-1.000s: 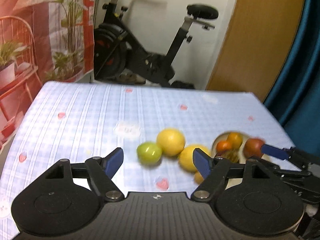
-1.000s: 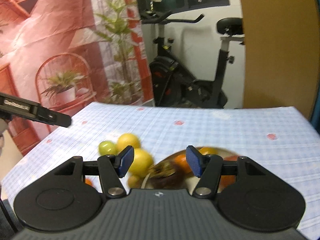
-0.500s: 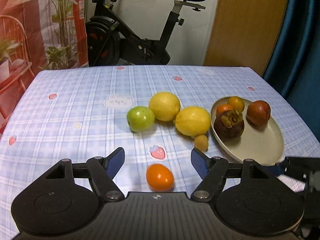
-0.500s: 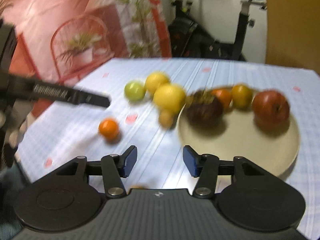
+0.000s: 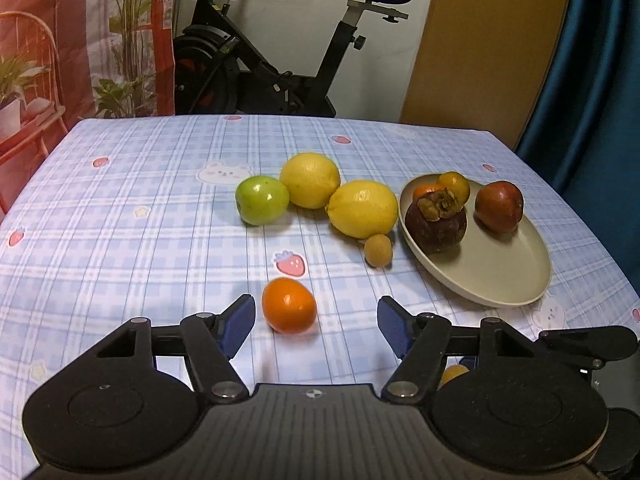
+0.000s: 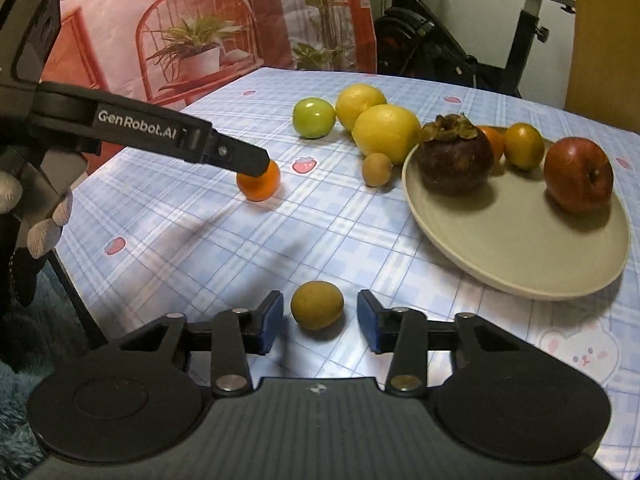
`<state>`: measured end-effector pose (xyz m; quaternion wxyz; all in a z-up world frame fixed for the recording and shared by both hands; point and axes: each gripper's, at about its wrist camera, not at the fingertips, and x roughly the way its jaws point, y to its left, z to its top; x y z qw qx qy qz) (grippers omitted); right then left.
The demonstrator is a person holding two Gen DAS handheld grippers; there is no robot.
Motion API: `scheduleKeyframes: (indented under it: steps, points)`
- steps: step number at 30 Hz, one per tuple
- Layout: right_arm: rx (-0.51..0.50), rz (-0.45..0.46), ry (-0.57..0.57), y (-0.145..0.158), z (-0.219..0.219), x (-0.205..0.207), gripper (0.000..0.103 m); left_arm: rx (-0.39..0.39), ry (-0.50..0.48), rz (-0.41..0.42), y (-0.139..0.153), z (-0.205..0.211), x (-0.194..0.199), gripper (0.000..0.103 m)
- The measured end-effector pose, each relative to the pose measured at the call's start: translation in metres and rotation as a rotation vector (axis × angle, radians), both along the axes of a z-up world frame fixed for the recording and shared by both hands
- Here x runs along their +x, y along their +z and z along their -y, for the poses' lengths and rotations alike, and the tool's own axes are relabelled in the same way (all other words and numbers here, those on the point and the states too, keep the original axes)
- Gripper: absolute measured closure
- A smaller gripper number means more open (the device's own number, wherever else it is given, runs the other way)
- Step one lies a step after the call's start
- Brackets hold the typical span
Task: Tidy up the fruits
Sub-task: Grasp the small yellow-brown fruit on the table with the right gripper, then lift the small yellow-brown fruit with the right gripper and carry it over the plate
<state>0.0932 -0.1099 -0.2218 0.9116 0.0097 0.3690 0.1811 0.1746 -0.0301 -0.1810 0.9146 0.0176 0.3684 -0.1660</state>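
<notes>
A beige plate (image 5: 508,276) (image 6: 520,248) holds a dark mangosteen (image 5: 436,220) (image 6: 454,160), a red apple (image 5: 499,206) (image 6: 578,174) and two small orange fruits (image 5: 454,186). On the cloth lie a green apple (image 5: 262,200) (image 6: 314,117), two lemons (image 5: 362,209) (image 6: 386,133), a small tan fruit (image 5: 378,250) (image 6: 377,169) and an orange fruit (image 5: 289,306) (image 6: 258,184). My left gripper (image 5: 316,326) is open just behind the orange fruit. My right gripper (image 6: 320,322) is open with a yellow-brown fruit (image 6: 317,305) between its jaws, untouched.
The table has a blue checked cloth (image 5: 140,220). An exercise bike (image 5: 280,64) stands behind it, a red plant backdrop (image 6: 192,32) to the left and a blue curtain (image 5: 592,60) to the right. The left gripper's finger (image 6: 160,132) reaches across the right wrist view.
Both grippers dropped down and pulled back toward the table's near edge. The orange fruit came up to the left gripper and the yellow-brown fruit came between the right jaws.
</notes>
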Motion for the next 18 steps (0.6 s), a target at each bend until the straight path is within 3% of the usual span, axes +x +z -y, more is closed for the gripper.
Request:
scheduleKeyframes:
  steps: [5,11,18]
  points:
    - [0.000,0.016,0.014,-0.003,0.000,-0.001,0.072,-0.004,0.010,0.001,-0.004,-0.001,-0.005,0.041]
    - [-0.003,0.032,0.031,-0.003,0.000,-0.003,0.072,-0.012,0.023,0.008,-0.006,0.000,-0.009,0.047]
    - [0.029,0.076,-0.006,0.000,0.011,-0.006,0.072,0.006,-0.044,0.052,-0.001,0.017,-0.004,0.051]
